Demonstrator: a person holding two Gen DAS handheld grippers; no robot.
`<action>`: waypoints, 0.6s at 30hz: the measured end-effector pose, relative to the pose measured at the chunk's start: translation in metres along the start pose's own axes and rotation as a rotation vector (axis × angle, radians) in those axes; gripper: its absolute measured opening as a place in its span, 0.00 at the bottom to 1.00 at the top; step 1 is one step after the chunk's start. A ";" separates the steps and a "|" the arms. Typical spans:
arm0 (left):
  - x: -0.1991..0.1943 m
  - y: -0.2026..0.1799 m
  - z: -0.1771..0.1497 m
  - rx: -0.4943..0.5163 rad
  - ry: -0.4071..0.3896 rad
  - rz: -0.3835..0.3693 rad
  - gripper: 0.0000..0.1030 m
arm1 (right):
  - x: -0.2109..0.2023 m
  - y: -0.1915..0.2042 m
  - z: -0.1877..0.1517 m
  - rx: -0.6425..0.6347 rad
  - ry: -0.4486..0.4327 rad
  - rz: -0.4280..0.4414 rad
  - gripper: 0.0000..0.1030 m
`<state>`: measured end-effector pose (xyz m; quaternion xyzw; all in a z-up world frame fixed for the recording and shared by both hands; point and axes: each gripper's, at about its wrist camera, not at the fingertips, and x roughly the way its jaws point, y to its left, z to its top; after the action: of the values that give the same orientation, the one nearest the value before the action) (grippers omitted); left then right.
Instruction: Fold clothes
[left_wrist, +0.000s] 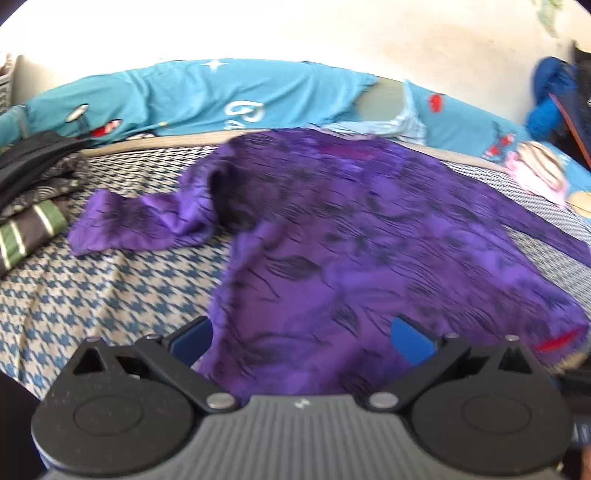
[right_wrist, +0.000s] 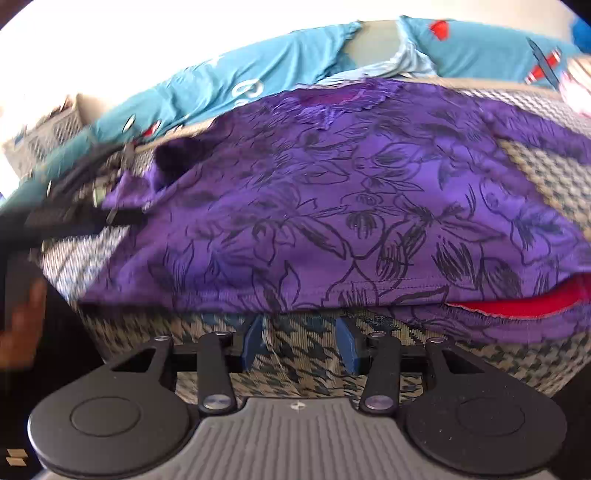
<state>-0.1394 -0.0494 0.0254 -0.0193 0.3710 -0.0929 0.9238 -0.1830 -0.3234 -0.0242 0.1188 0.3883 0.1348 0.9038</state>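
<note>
Fabric like this purple garment (right_wrist: 332, 192), thin and limp, would sag and slide, I judged, so a hem corner seemed the place to grip. It lay spread on the houndstooth bed cover (left_wrist: 92, 295), one sleeve (left_wrist: 140, 221) flopped aside, its hem at the bed's near edge. My left gripper (left_wrist: 301, 334) was spread wide over the cloth, pinching nothing. My right gripper (right_wrist: 301, 343) hung parted below the hem (right_wrist: 369, 291), empty.

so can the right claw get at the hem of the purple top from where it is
Probably yes. The right claw is open, just below the purple top's hem at the bed edge, with nothing between them. The hem overhangs slightly, so a short push forward looks enough.
</note>
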 end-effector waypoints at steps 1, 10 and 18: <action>-0.003 -0.003 -0.003 0.009 0.005 -0.017 1.00 | 0.001 -0.002 0.000 0.025 -0.001 0.002 0.43; -0.005 -0.031 -0.032 0.130 0.088 -0.101 1.00 | 0.011 -0.017 0.005 0.177 -0.014 0.017 0.38; 0.008 -0.050 -0.052 0.225 0.197 -0.161 1.00 | 0.010 -0.023 0.007 0.244 -0.068 0.030 0.07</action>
<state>-0.1770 -0.0981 -0.0128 0.0637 0.4444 -0.2089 0.8688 -0.1677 -0.3422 -0.0331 0.2384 0.3690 0.0959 0.8932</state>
